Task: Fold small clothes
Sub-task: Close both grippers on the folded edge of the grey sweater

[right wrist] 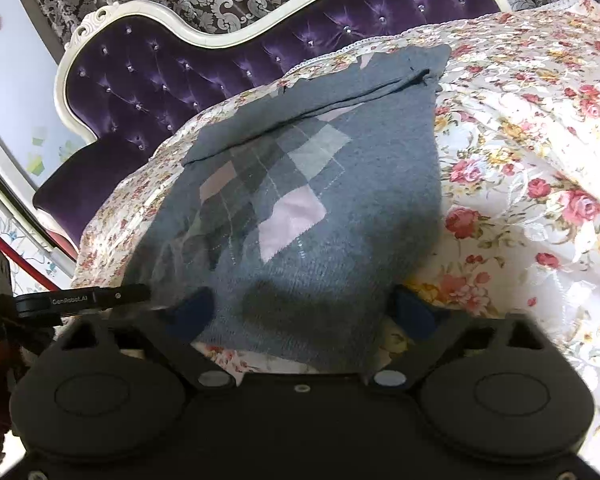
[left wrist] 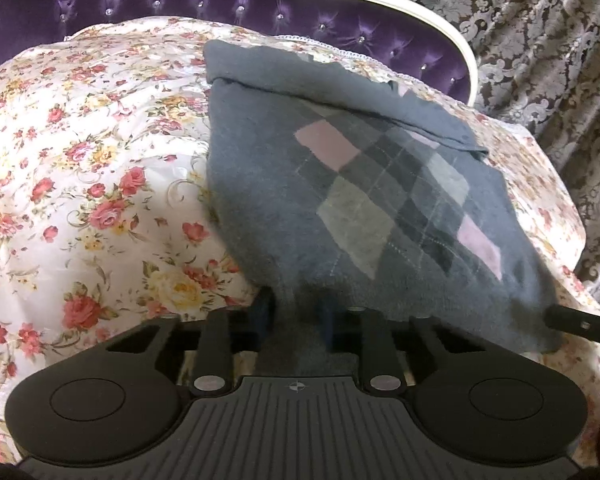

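Your left gripper (left wrist: 296, 316) pinches the grey argyle sweater's (left wrist: 364, 204) near hem on the floral bedspread (left wrist: 80, 160); your right gripper (right wrist: 300, 308) gapes wide around it.

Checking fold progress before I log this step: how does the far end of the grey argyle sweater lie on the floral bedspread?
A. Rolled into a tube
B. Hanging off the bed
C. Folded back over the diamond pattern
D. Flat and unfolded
C: a flap of the grey argyle sweater lies turned back across the top of its diamonds, its edge running as a straight line above the floral bedspread.
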### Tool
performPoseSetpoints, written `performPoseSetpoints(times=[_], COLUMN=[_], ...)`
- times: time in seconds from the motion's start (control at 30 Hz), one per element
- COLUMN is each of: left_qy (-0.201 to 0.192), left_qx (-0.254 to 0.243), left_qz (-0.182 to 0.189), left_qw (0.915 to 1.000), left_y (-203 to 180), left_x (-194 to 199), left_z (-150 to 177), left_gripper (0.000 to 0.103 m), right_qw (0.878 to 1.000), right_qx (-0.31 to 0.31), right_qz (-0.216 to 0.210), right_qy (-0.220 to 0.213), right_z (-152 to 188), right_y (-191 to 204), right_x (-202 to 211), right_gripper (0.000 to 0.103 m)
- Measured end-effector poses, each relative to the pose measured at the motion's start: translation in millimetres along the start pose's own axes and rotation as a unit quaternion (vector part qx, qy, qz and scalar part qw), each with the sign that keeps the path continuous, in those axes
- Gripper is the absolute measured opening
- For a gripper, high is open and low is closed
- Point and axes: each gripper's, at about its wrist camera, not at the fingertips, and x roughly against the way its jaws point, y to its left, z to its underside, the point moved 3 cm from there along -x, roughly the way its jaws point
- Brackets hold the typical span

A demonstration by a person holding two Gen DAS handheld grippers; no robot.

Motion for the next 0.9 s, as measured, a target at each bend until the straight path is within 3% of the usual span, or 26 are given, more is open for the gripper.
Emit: performPoseSetpoints(times=[0.03, 0.07, 0.13, 0.2, 0.53, 0.9], left_qy=[0.0, 0.0, 0.0, -0.002, -0.041, -0.092], left_qx=[0.002, 0.004, 0.011, 0.016, 0.041, 0.04], left_qz=[0.0, 0.002, 0.005, 0.01, 0.063, 0.128], left_qw=[1.0, 1.0, 0.9999, 0.9998, 0.9963, 0.9867], left_y=[1.0, 2.0, 4.4, 5.1, 3.3, -7.0], left_x=[0.4, 0.7, 1.8, 3.9, 38.2, 55.8], left_z=[-0.3, -0.3, -1.0, -1.5, -39.7, -127.3], left_gripper=[0.018, 0.015, 0.012, 0.006, 0.004, 0.004], right_qw=[1.0, 1.0, 0.999, 0.999, 0.996, 0.988], right_qx=[0.003, 0.007, 0.014, 0.007, -0.072, -0.055], right_qz=[0.008, 0.018, 0.033, 0.032, -0.046, -0.117], right_qy=[0.003, 0.008, 0.014, 0.018, 0.007, -0.087], right_z=[-0.2, -0.1, -0.1, -1.1, -21.1, -115.7], right_y=[0.1, 0.2, -0.8, -3.3, -13.7, 3.5], right_x=[0.2, -0.3, -0.5, 0.7, 19.1, 38.3], right_gripper=[0.059, 0.048, 0.039, 0.015, 0.013, 0.009])
